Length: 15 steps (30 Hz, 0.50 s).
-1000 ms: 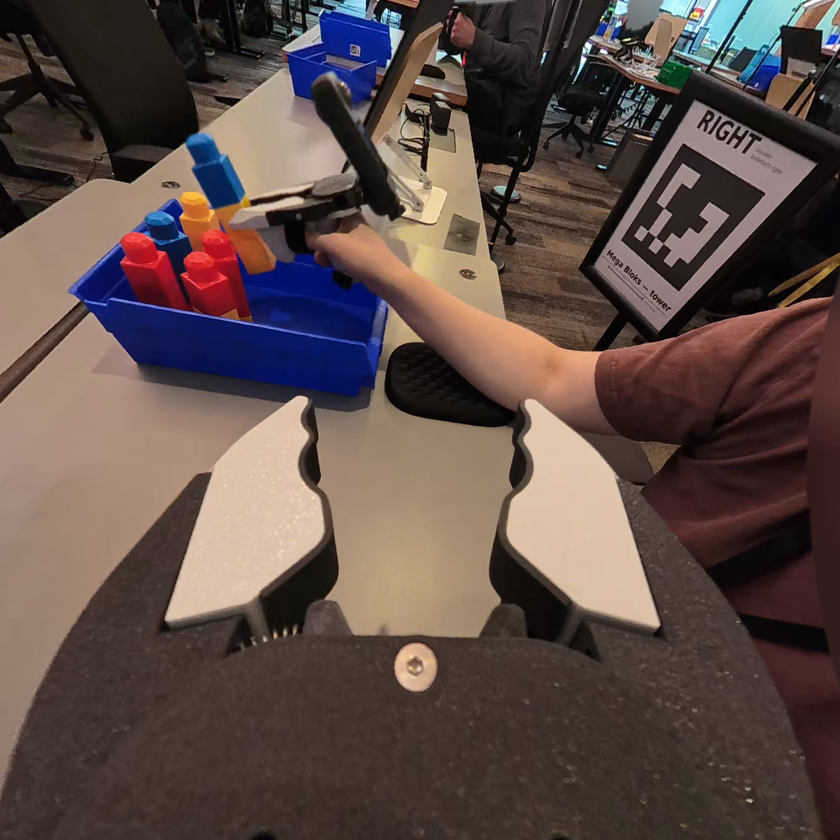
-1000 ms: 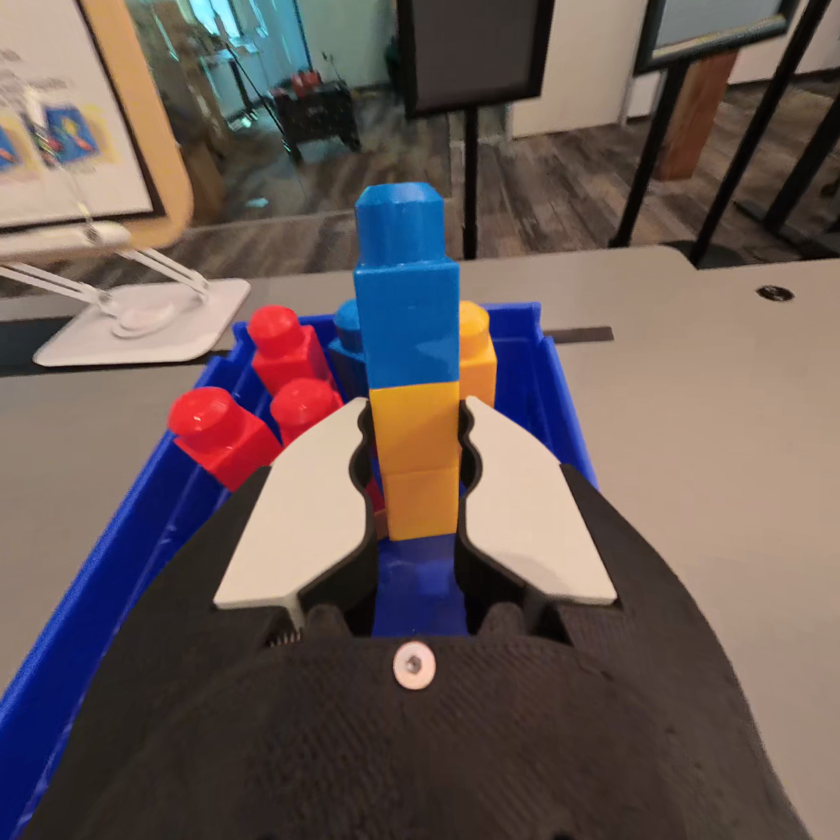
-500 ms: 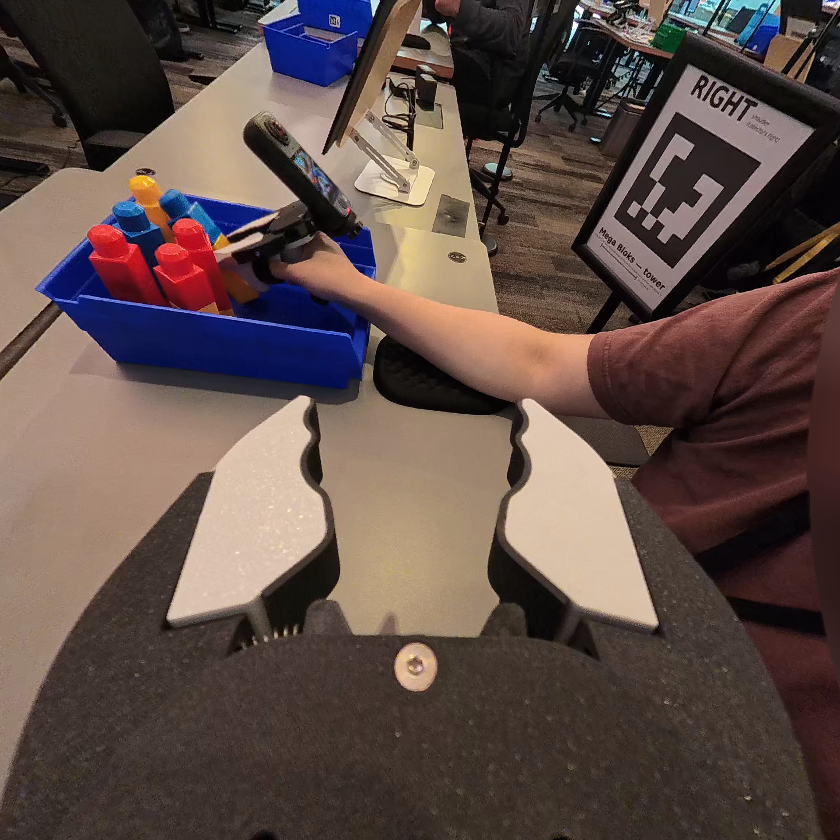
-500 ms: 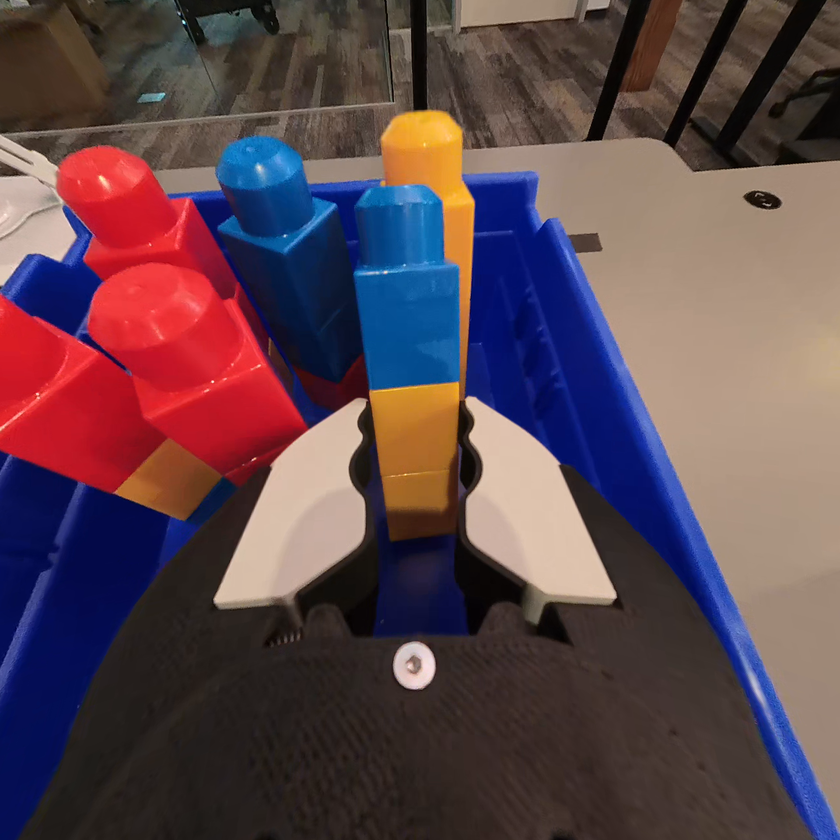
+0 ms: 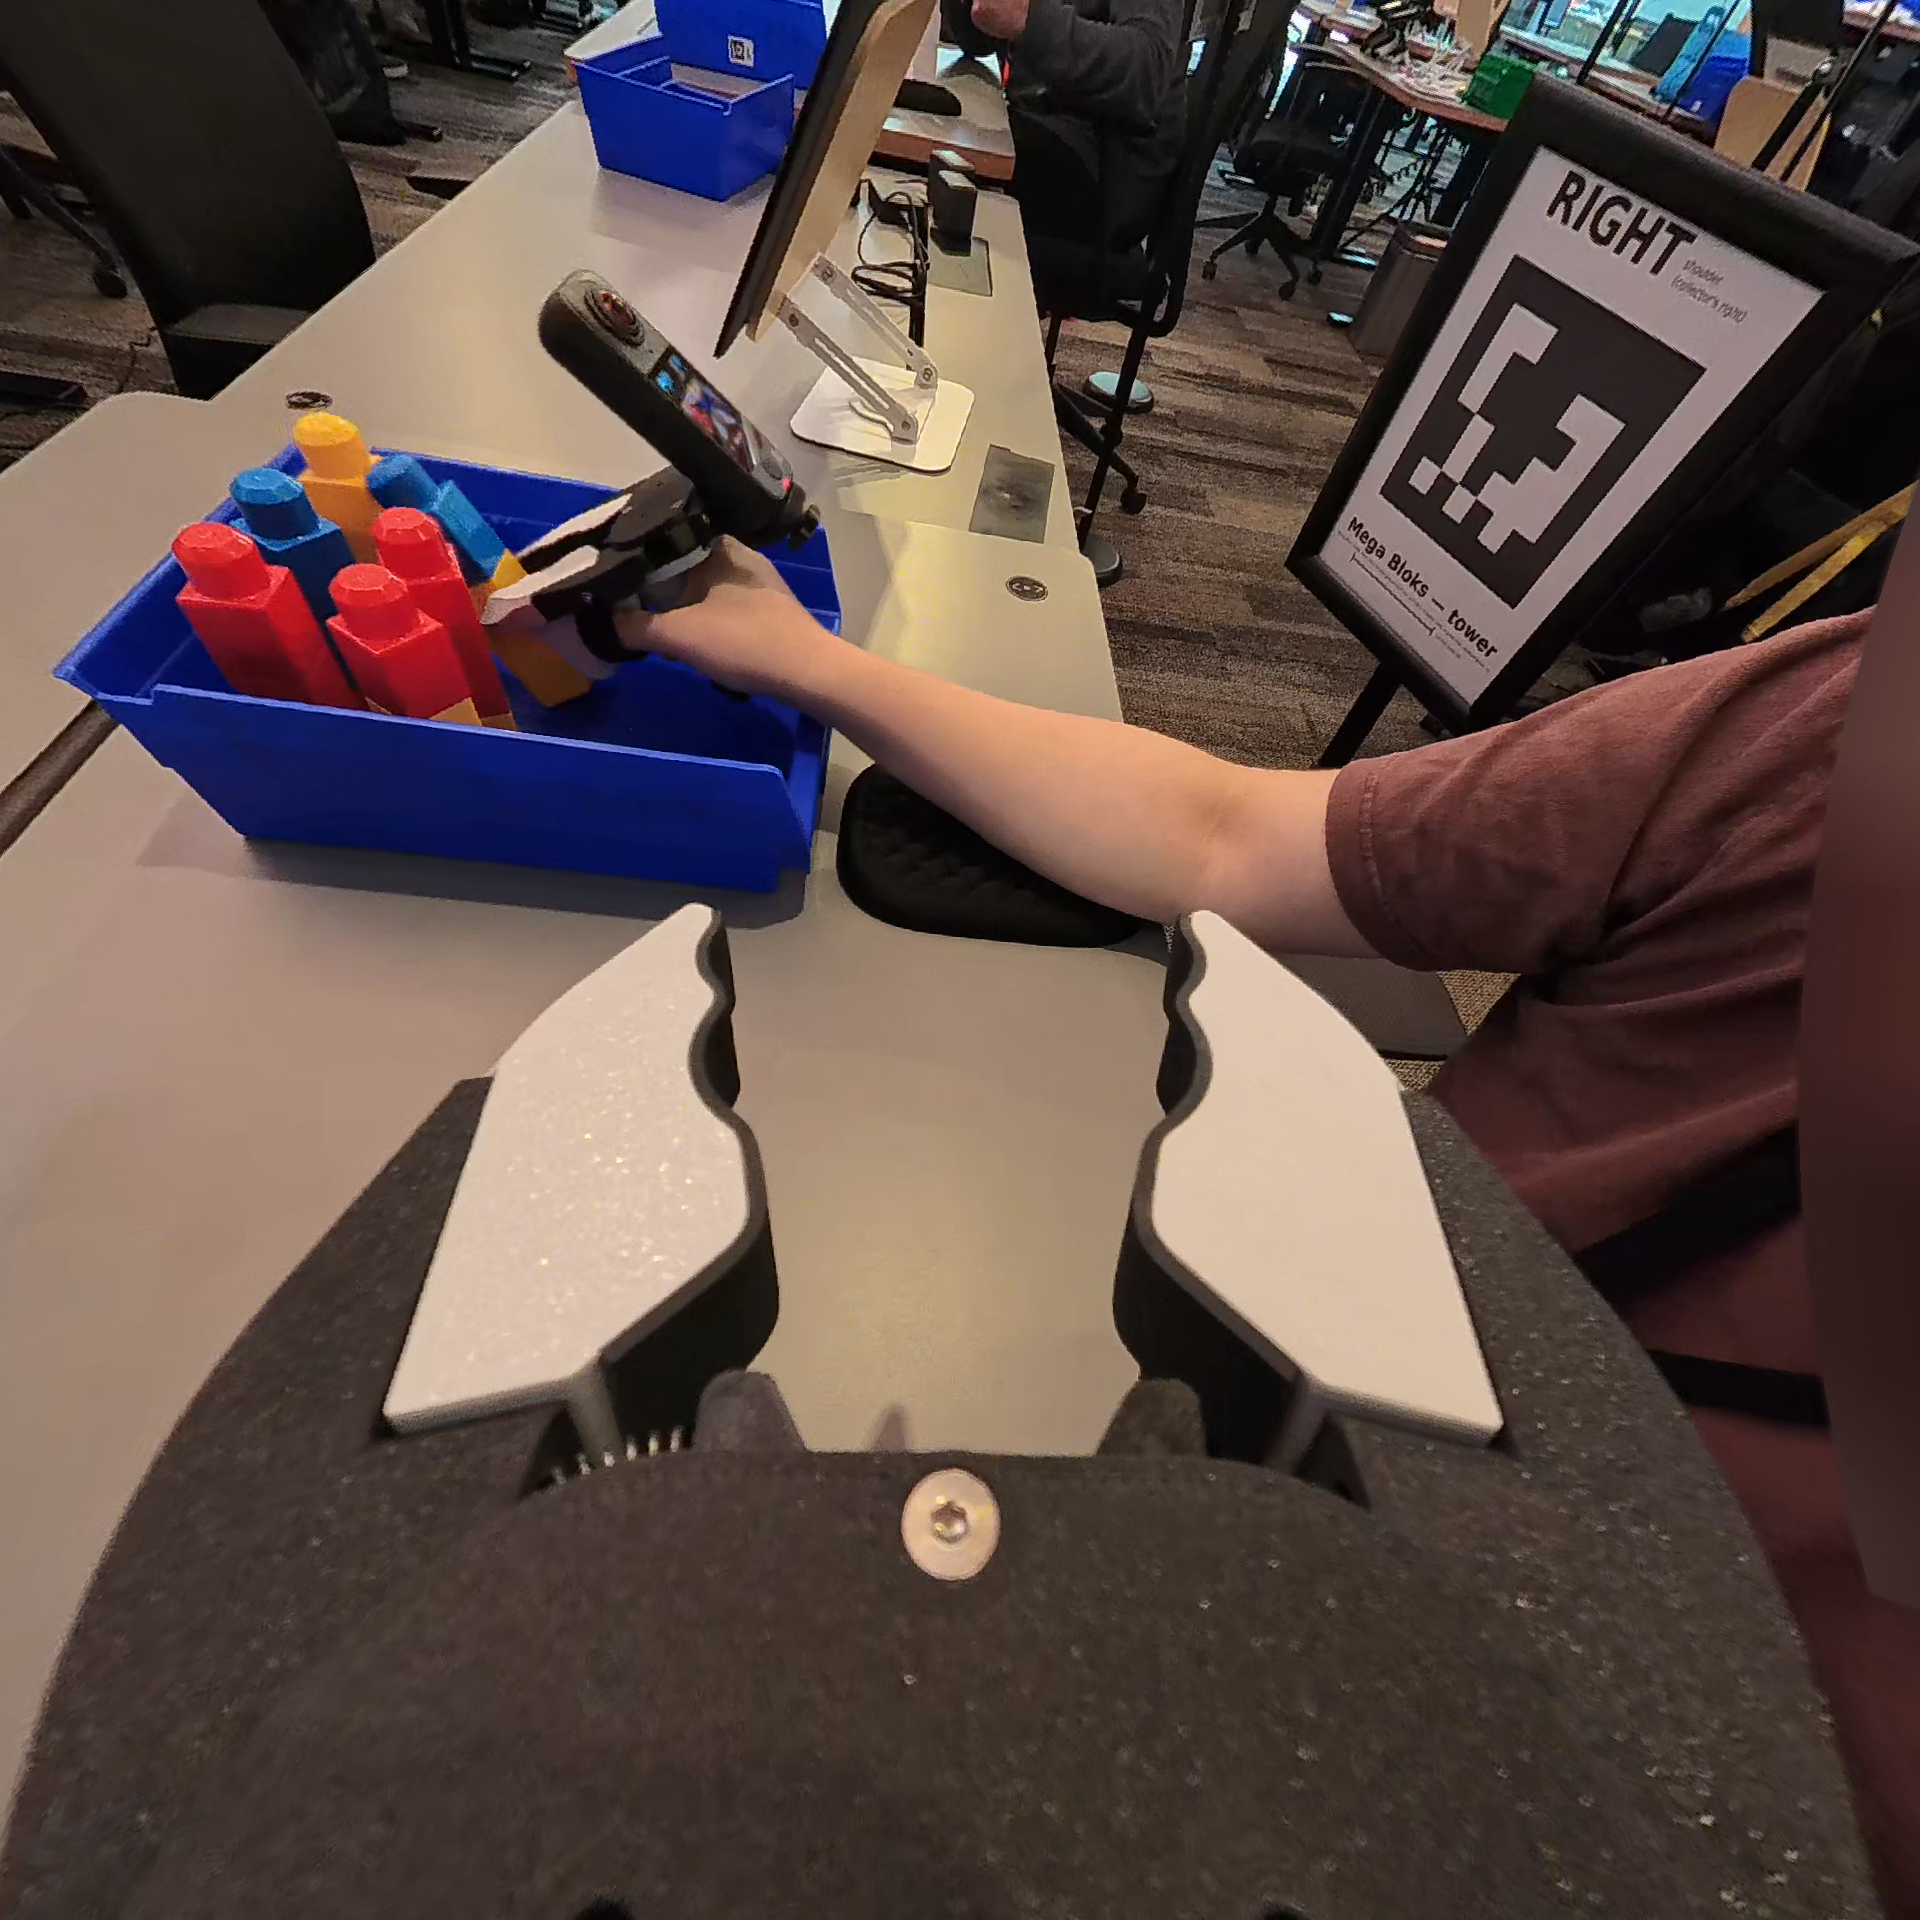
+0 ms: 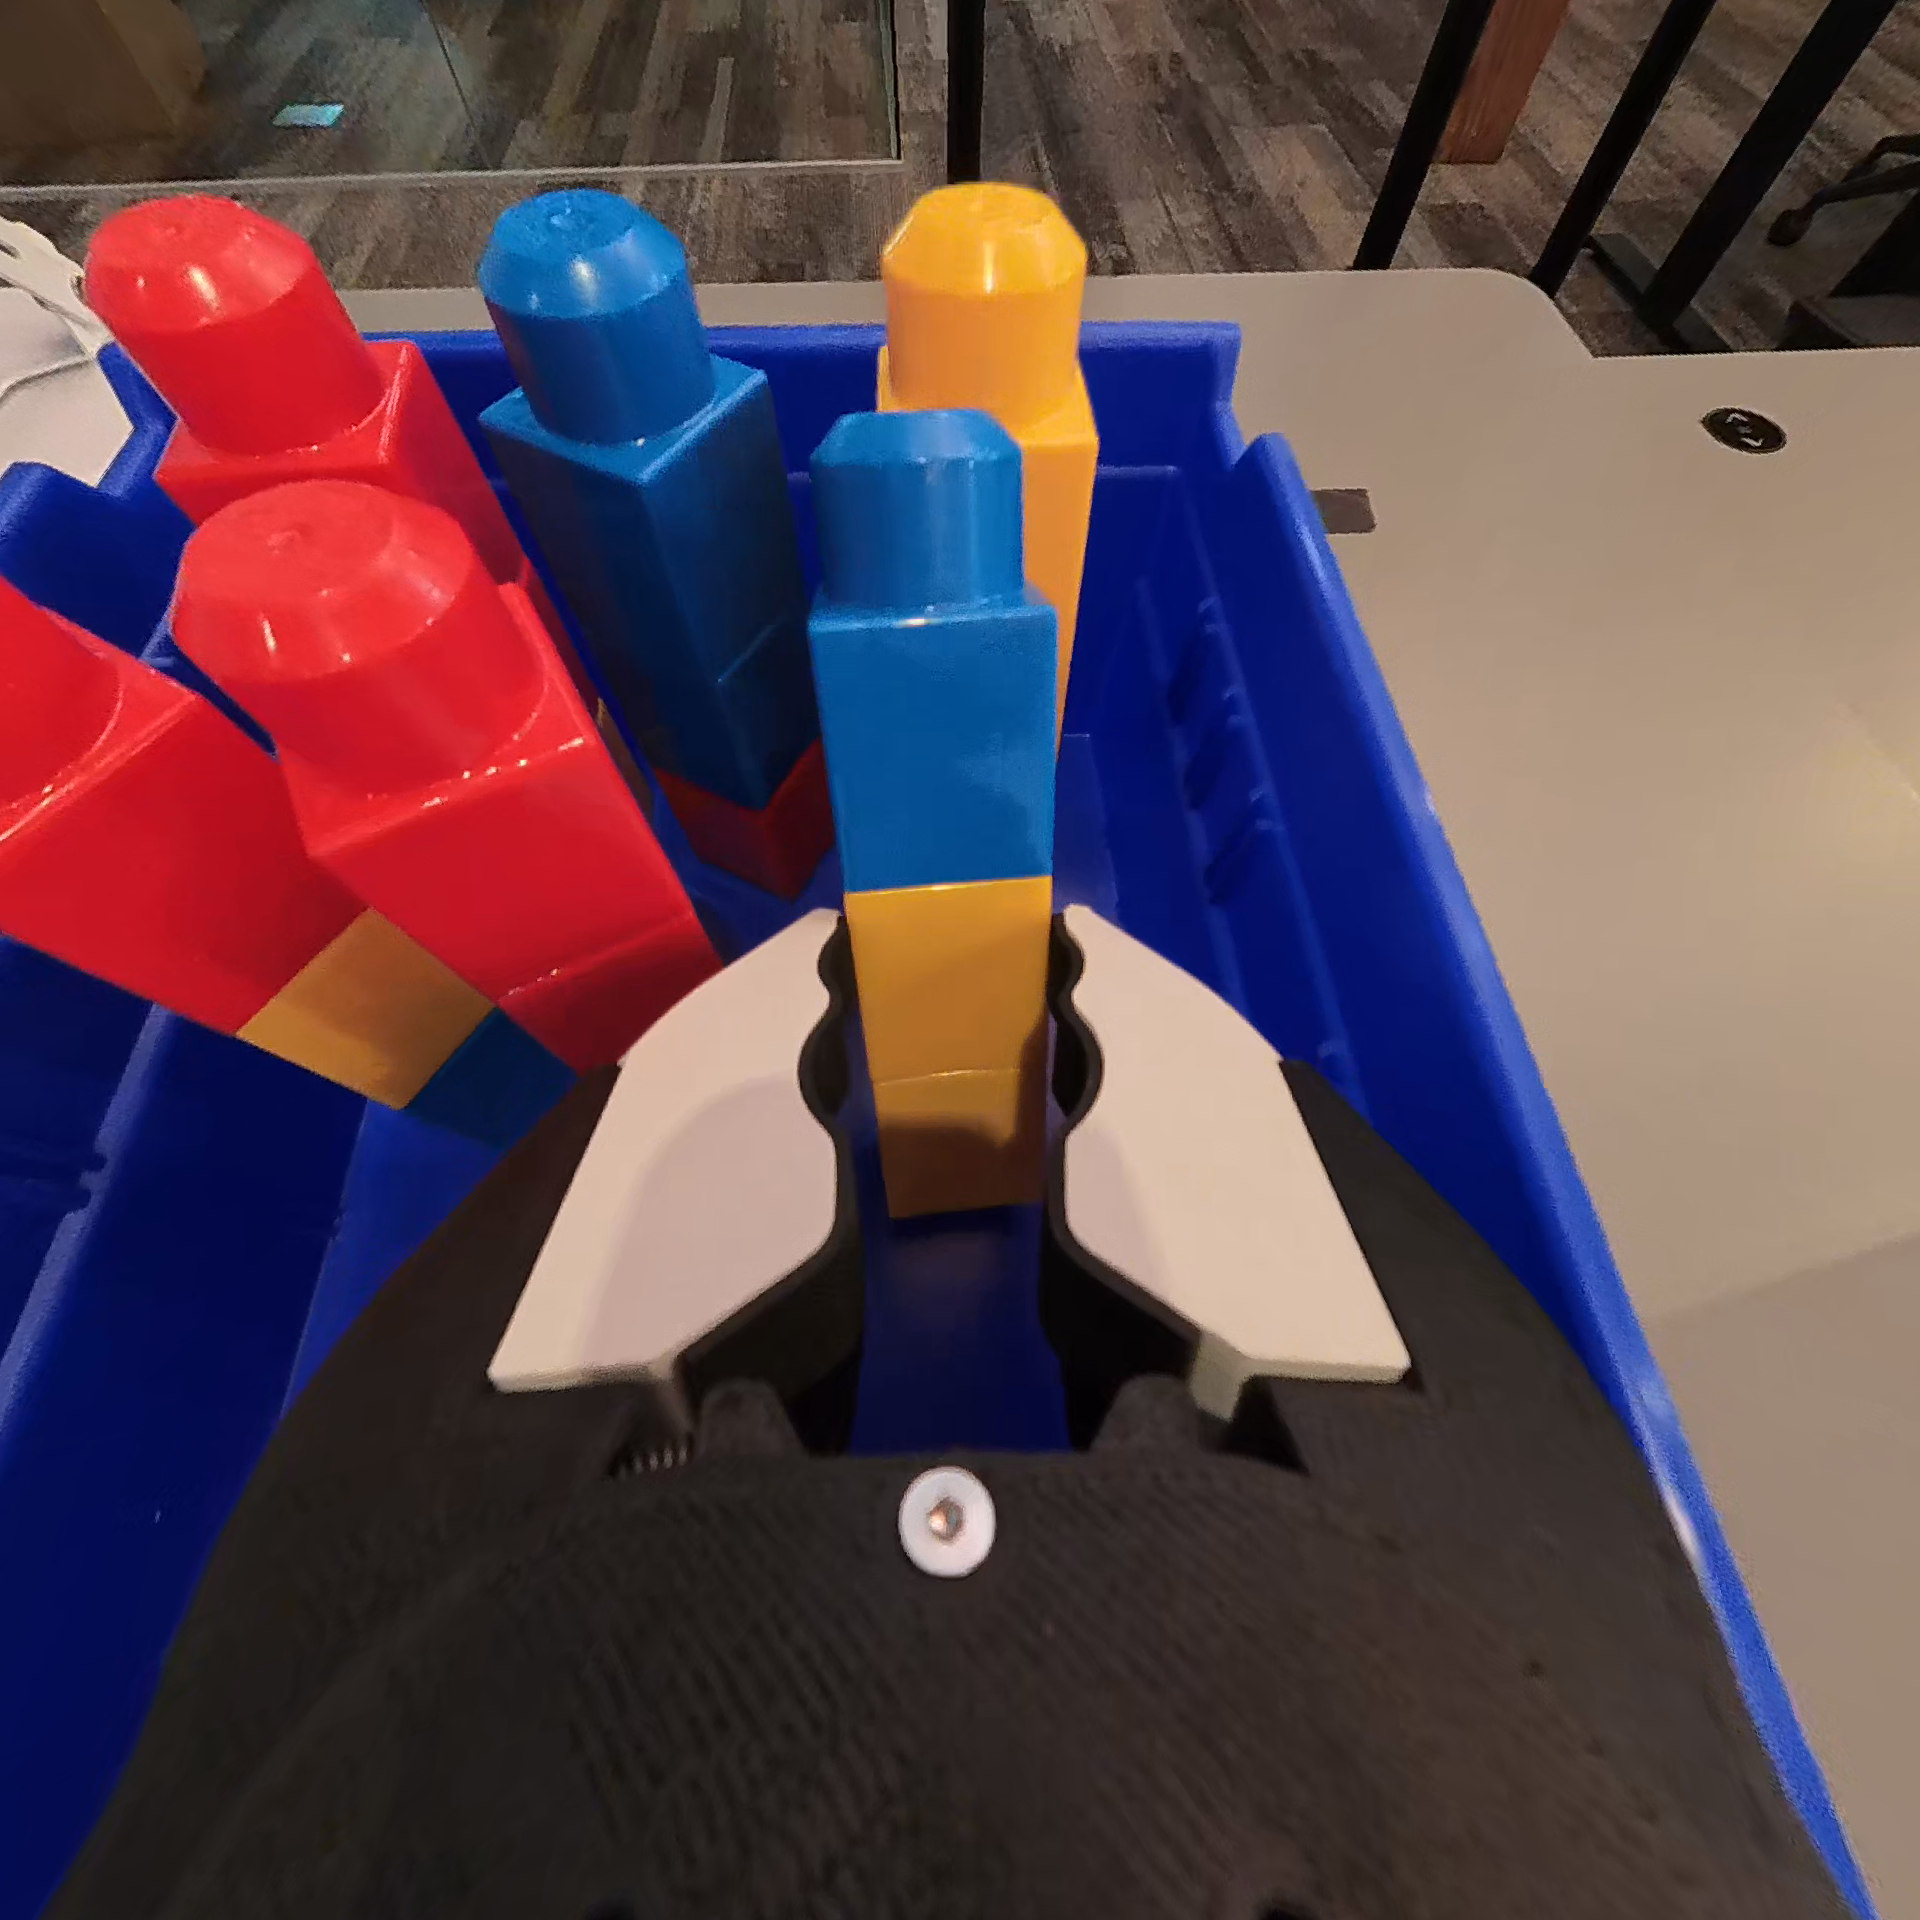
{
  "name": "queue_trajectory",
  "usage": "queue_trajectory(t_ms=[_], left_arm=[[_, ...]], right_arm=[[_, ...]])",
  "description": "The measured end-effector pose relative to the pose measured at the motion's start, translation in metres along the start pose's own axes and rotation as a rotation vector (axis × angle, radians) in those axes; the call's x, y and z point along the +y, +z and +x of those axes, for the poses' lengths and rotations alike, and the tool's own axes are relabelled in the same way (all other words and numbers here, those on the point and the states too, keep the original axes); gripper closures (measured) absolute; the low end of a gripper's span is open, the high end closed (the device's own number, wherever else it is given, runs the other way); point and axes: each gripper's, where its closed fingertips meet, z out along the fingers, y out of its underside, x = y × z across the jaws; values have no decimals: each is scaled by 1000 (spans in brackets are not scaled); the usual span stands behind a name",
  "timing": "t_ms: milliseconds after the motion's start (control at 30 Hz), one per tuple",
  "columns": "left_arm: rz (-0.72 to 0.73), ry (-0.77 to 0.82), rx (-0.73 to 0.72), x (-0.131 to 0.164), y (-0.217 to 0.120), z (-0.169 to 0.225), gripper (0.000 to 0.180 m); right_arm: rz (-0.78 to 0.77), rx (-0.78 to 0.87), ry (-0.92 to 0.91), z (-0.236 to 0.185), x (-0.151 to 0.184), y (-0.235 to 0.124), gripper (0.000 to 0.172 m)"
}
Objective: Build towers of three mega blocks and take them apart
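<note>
My right gripper (image 6: 948, 997) is shut on a three-block tower (image 6: 935, 790), blue on top of two yellow blocks. The pads press the yellow middle block. The tower stands low inside the blue bin (image 6: 1351, 831), beside several other towers of red, blue and yellow blocks (image 6: 436, 748). In the left wrist view the right gripper (image 5: 551, 582) reaches into the bin (image 5: 499, 790) among the towers (image 5: 343, 603). My left gripper (image 5: 951, 997) is open with nothing between its fingers, held over the grey table (image 5: 260, 1039) in front of the bin.
A black wrist pad (image 5: 956, 873) lies right of the bin. A framed sign on a stand (image 5: 1558, 416) stands at the right, off the table. A tablet on a white stand (image 5: 862, 312) and a second blue bin (image 5: 696, 114) stand farther back. Some 45 cm of space lies between my two pairs of fingers.
My right gripper has carried the blue-and-yellow tower down into the bin among the other towers, still gripped. My left gripper has stayed open over the table.
</note>
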Motion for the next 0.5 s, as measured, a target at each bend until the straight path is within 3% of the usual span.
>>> queue_trajectory(t_ms=[500], left_arm=[[-36, -2, 13, 6, 5, 4, 101]], right_arm=[[-186, -8, -116, -10, 23, -18, 135]])
